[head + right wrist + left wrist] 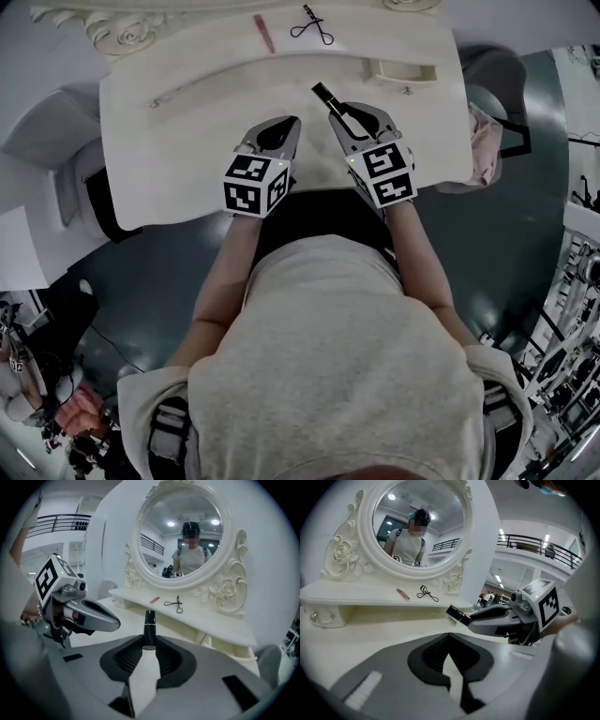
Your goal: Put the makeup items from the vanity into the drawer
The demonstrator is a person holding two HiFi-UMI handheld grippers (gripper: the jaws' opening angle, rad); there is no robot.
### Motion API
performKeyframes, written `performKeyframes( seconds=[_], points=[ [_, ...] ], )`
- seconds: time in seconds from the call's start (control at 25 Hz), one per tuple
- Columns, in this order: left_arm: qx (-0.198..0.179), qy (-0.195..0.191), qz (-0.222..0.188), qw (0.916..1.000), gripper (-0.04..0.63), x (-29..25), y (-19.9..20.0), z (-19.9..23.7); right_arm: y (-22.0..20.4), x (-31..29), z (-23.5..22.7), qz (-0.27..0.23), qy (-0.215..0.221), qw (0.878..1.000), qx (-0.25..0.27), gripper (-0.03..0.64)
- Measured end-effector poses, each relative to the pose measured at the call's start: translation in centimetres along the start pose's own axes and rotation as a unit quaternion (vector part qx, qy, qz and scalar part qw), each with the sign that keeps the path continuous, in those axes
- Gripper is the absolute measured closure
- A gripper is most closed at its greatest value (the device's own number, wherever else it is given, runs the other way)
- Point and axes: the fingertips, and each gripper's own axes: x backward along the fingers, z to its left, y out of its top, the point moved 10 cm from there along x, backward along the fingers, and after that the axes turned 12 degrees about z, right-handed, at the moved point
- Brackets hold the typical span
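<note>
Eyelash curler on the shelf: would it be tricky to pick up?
Probably: the eyelash curler looks like thin wire loops lying flat on the shelf, offering little to pinch. Its handles seem hinged, so it may flop open when lifted.

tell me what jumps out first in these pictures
The right gripper, over the middle of the vanity, is shut on a black tube that sticks out past its jaws. Behind stands an ornate round mirror, with a curler and a pink stick lying on the shelf below it. The left gripper is beside the right one, shut and empty.
</note>
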Motion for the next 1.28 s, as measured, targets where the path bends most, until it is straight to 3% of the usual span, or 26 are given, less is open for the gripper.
performKeyframes(
  seconds=[0.28, 0.72, 1.28],
  points=[
    [-0.035, -0.037, -0.01, 0.9987, 0.586, -2.2, 2.2, -2.8, -0.4, 2.8, -2.7, -0.027, -0.02, 0.999, -0.024, 0.522],
    [-0.068, -0.047, -0.026, 0.9962, 0.586, -6.4, 6.4, -6.9, -1.6, 5.5, -8.7, -0.054, -0.031, 0.998, -0.028, 0.522],
    [-0.071, -0.05, -0.007, 0.9962, 0.586, -10.5, 8.3, -8.4, -3.4, 5.5, -14.7, -0.016, -0.032, 0.999, -0.012, 0.522]
  ],
)
